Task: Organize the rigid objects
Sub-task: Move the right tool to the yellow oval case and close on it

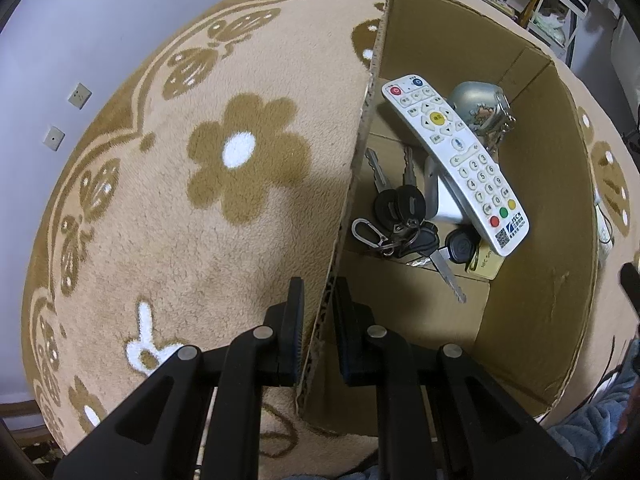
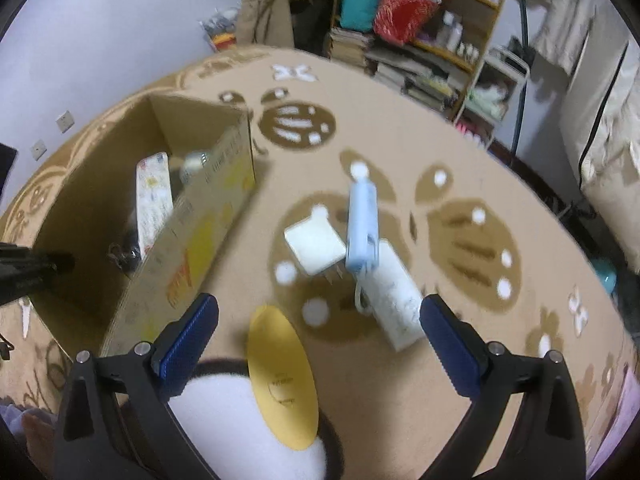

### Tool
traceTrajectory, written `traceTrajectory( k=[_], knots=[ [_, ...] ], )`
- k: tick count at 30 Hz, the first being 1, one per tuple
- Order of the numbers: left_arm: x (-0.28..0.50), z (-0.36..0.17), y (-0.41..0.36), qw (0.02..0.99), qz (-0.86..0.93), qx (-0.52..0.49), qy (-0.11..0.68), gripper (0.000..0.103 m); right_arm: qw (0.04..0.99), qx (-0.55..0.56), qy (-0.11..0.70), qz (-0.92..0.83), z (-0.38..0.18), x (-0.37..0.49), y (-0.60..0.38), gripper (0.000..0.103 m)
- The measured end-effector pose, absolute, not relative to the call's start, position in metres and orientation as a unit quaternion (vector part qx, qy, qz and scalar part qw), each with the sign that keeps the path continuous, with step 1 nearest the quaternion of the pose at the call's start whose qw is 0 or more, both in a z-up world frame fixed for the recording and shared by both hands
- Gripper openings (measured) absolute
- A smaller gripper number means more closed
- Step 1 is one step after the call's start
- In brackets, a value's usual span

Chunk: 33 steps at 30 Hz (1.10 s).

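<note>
- Your left gripper (image 1: 318, 320) is pinched shut on the near-left wall of the cardboard box (image 1: 532, 216), one pad outside and one inside; it steadies the box on the patterned blanket (image 1: 200, 208).
- In the box lie a white remote (image 1: 456, 160), a bunch of keys (image 1: 400, 216), a silvery rounded piece (image 1: 476, 108) at the far end and a small gold tag (image 1: 488, 264) under the remote's near end.
- Your right gripper (image 2: 318, 344) stands with its jaws wide apart and nothing between the pads; it hangs over the blanket to the right of the box.
- Ahead of it, outside the box, lie a pale blue clip-like item (image 2: 362, 228), a white square block (image 2: 314, 246) touching its left side, and a white oblong box (image 2: 394, 300) just nearer. The view is blurred, so I cannot say exactly what they are.
- Close under the right gripper sits a soft penguin-like toy (image 2: 256, 408) with a yellow beak; it looks plush, so probably not one for this task.
- The blue item looks light, stiff plastic and likely slippery: take it across its narrow width near the middle, not by the thin near end.
- The white square block seems flat and low: grip it by two opposite edges, pressing into the pile of the blanket.
- The oblong box looks stiff and light; hold it across its short side.
</note>
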<state>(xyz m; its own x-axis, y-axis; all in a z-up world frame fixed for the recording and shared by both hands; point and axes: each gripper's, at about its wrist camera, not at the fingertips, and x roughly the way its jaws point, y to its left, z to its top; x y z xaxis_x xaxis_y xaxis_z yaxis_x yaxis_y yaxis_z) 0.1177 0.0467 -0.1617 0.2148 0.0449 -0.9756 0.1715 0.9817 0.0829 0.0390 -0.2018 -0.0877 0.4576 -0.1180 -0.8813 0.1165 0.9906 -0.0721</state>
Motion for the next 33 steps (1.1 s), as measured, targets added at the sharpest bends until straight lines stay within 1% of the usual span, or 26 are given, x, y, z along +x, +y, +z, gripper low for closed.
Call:
traceTrajectory(
  k=[6,10,25,30,33],
  knots=[
    [0.117,-0.161,0.046,0.775,-0.040,0.089,0.625,0.014,0.839,0.027,0.538,-0.070,-0.118,0.030,-0.205,0.103],
    [0.116,-0.161,0.046,0.775,-0.039,0.094,0.624,0.015,0.840,0.032,0.538,-0.070,-0.127,0.026,-0.200,0.103],
    [0.116,-0.162,0.044,0.775,-0.038,0.098,0.624,0.015,0.802,0.071,0.590,-0.056,-0.183,0.015,-0.198,0.103],
    [0.115,-0.163,0.043,0.775,-0.037,0.099,0.623,0.015,0.795,0.058,0.602,-0.047,-0.193,0.014,-0.191,0.103],
    [0.115,-0.162,0.042,0.775,-0.037,0.100,0.623,0.016,0.796,0.043,0.601,-0.049,-0.197,0.013,-0.188,0.099]
  ],
)
